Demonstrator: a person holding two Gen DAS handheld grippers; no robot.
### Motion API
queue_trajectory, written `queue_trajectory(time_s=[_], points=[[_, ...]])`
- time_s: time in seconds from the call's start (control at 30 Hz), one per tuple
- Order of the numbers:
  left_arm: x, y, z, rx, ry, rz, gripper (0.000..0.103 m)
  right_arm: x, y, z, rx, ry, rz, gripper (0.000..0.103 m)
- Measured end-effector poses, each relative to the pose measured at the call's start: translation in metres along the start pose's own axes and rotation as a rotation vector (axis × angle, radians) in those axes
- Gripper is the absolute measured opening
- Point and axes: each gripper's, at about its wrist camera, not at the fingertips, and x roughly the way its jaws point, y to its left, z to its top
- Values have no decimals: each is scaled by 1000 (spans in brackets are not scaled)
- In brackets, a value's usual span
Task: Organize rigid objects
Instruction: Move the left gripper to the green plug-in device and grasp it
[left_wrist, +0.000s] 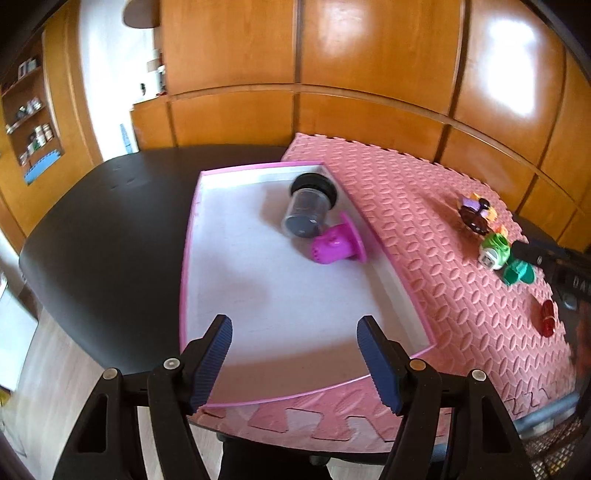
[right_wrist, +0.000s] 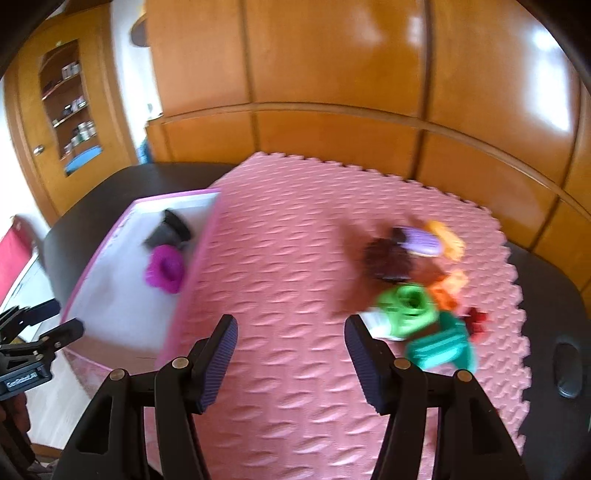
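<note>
A white tray with a pink rim (left_wrist: 192, 236) (right_wrist: 192, 273) lies on the left of a pink foam mat (left_wrist: 424, 236) (right_wrist: 295, 266). Inside it, at the far right corner, lie a clear jar with a black lid (left_wrist: 308, 205) (right_wrist: 168, 230) and a magenta toy cup (left_wrist: 338, 242) (right_wrist: 164, 269), both on their sides. My left gripper (left_wrist: 294, 360) hangs open over the tray's near end, nothing between its fingers. My right gripper (right_wrist: 290, 360) is open above bare mat. Right of it is a blurred pile of small toys: a green one (right_wrist: 404, 306) (left_wrist: 495, 251), a teal one (right_wrist: 441, 349) (left_wrist: 519, 273), a brown-and-purple one (right_wrist: 399, 251) (left_wrist: 476, 212), orange pieces (right_wrist: 448, 240), a red piece (right_wrist: 476, 319) (left_wrist: 546, 317).
The mat and tray rest on a dark table (left_wrist: 103, 229) (right_wrist: 546, 295). Wooden cabinet panels (left_wrist: 295, 74) rise behind it, with a shelf of small jars (left_wrist: 33, 122) at far left. The other gripper shows at the left edge (right_wrist: 33, 339) of the right wrist view.
</note>
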Motion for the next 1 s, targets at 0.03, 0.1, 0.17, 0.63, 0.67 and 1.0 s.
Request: queue_trajectory(time_s=[0.03,0.1,0.17,0.63,0.67,1.0], points=[[0,-3,1,7,0,-3,71,-2,-7,0,11,-3,-13,61],[1,-9,2,18,4,-16,71,-8,-27,-1,39,-13,-54,61],[3,-15,5,27,13,-27,71,-12,-47,-1,63,-19,-94,61],[20,-76,26,164,42,-99,71,-13,-206,-46,536,-16,-283,61],[23,-84,29,179,44,-113,71,-15,-210,-47,555,-27,-281,61],[64,-162,56,290,76,-227,68,-14,-215,-49,585,-18,-254,61]])
